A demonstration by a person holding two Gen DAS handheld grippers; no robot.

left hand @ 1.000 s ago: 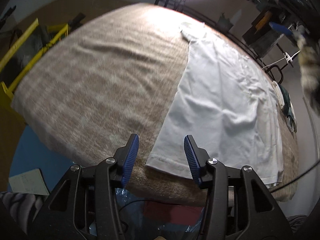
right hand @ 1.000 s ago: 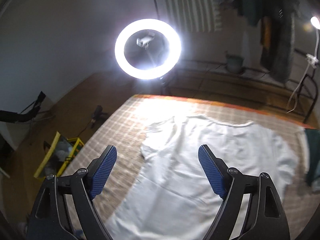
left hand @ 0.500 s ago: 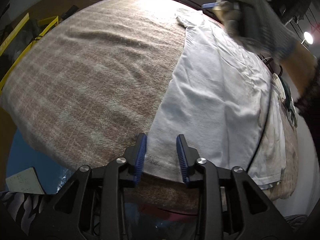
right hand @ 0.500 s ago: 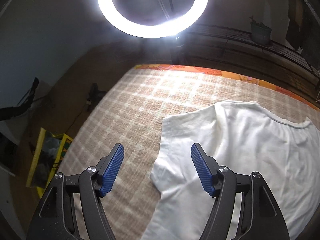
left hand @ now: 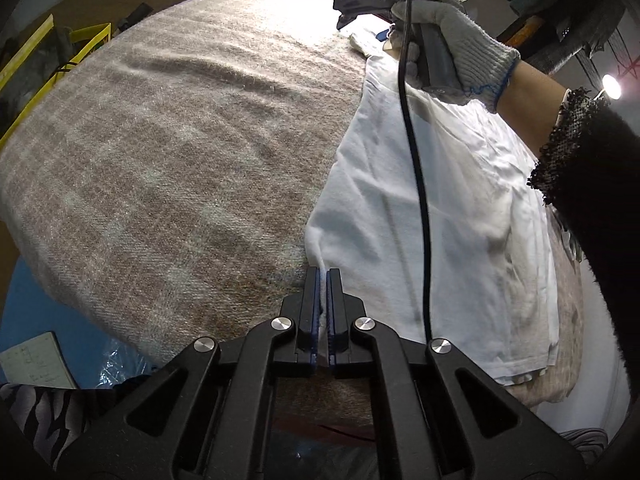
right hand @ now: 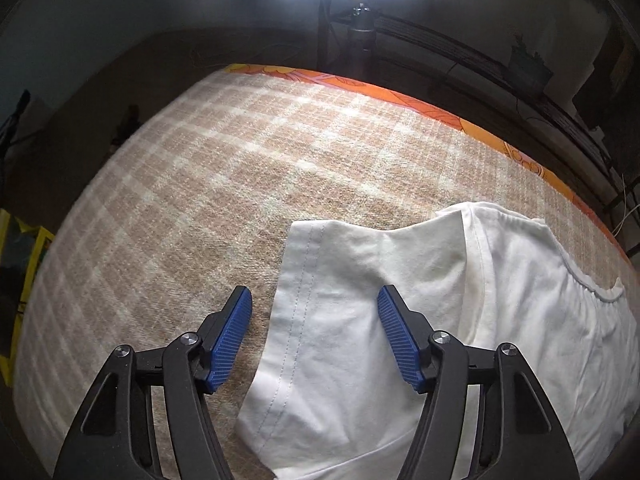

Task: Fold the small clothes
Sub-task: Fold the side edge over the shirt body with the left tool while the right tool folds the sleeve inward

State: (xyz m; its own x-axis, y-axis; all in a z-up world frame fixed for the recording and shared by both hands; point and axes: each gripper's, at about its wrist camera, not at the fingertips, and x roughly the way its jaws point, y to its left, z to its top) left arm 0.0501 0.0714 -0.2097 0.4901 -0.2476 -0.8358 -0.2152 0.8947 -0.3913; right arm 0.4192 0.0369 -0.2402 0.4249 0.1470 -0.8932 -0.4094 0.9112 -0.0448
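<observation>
Our left tool [left hand: 322,280] pinches the near bottom corner of the white T-shirt [left hand: 440,208], which lies flat on the plaid blanket [left hand: 180,152]. Our right tool [right hand: 314,312] hangs spread wide over its sleeve [right hand: 332,280], gripping nothing.

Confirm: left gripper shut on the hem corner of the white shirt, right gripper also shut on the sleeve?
Not quite. The left gripper is shut on the hem corner of the white shirt, but the right gripper is open: the right wrist view shows its blue fingers spread on either side of the sleeve, not clamping it.
</observation>
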